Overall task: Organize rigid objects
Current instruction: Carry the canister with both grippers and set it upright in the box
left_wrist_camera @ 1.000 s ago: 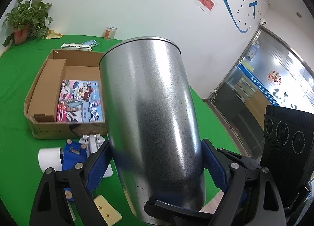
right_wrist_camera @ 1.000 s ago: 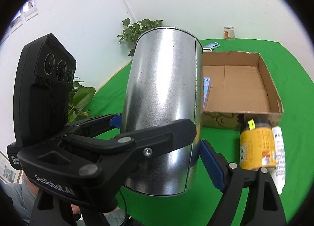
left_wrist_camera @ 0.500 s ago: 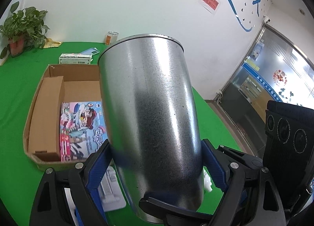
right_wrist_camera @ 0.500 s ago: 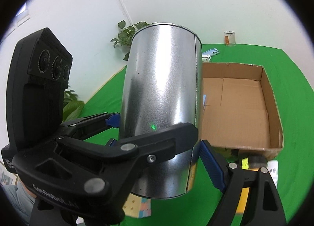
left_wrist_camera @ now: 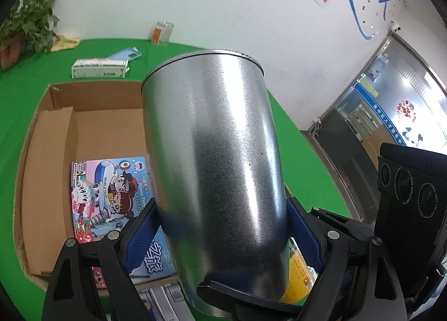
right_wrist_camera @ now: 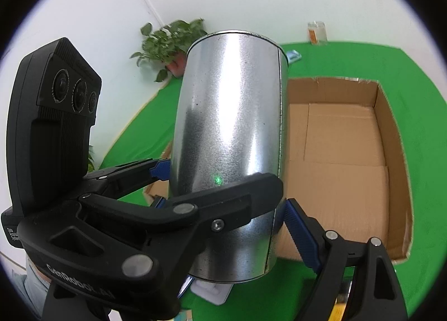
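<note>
I have the can [left_wrist_camera: 220, 170] clamped from both sides, the left claw [left_wrist_camera: 223, 233] and the right claw [right_wrist_camera: 223, 209] each spread wide with blue pads pressed on its lower wall, and it hangs tilted over the near edge of the box [right_wrist_camera: 391, 131]; I judge this the carry-in step. Next I'd lower it onto the bare cardboard floor beside the game pack [left_wrist_camera: 111, 195], then let both claws go together. The tabletop [right_wrist_camera: 419, 75] is green cloth, with a plant [right_wrist_camera: 170, 39] and a jar [left_wrist_camera: 162, 32] against a white wall.
</note>
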`<state>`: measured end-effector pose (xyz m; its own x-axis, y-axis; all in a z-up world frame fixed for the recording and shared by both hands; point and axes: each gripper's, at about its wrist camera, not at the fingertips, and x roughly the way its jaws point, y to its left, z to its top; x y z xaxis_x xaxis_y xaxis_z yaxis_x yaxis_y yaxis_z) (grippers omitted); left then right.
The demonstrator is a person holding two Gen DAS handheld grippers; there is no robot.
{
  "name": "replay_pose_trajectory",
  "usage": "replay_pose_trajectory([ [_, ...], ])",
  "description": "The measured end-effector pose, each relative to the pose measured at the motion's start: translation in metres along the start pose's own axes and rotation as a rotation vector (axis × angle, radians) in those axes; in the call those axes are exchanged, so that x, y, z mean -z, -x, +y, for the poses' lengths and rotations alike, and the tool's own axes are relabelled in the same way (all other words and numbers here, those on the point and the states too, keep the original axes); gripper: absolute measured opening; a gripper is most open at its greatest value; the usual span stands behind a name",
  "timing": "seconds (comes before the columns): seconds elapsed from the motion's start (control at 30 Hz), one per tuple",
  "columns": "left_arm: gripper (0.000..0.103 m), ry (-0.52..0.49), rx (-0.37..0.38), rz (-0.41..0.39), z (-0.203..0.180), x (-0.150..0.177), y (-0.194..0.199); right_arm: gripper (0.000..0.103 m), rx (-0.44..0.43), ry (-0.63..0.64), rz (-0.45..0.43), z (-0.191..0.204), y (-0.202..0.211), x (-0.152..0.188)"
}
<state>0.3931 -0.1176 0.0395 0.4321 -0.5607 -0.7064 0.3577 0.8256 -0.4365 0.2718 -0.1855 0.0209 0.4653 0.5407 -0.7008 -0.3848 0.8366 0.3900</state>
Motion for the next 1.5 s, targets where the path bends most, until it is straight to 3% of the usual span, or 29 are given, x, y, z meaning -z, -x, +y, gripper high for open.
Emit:
replay_pose_trajectory([
  [0.5,0.085,0.120,0.014,0.218,0.057,0.001,-0.114,0.084,0.012,-0.162,0.219,-0.047,-0.064,0.012],
  [0.8,0.085,0.109,-0.001,0.273,0.055,0.002,-0.139,0.084,0.022,-0.215,0.287,-0.059,-0.075,0.021],
  [1.03,0.086,0.143,-0.009,0.261,0.056,0.007,-0.129,0.084,0.028,-0.243,0.299,-0.068,-0.078,0.012],
  [1.13,0.086,0.163,-0.090,0.189,0.063,0.006,-0.114,0.084,0.045,-0.271,0.320,-0.072,-0.084,0.013],
  [1.3,0.086,0.138,-0.109,0.139,0.059,0.005,-0.094,0.085,0.061,-0.285,0.317,-0.073,-0.080,0.015],
  [1.5,0.086,0.112,-0.148,0.087,0.057,0.032,-0.058,0.087,0.066,-0.235,0.287,-0.064,-0.071,0.017],
])
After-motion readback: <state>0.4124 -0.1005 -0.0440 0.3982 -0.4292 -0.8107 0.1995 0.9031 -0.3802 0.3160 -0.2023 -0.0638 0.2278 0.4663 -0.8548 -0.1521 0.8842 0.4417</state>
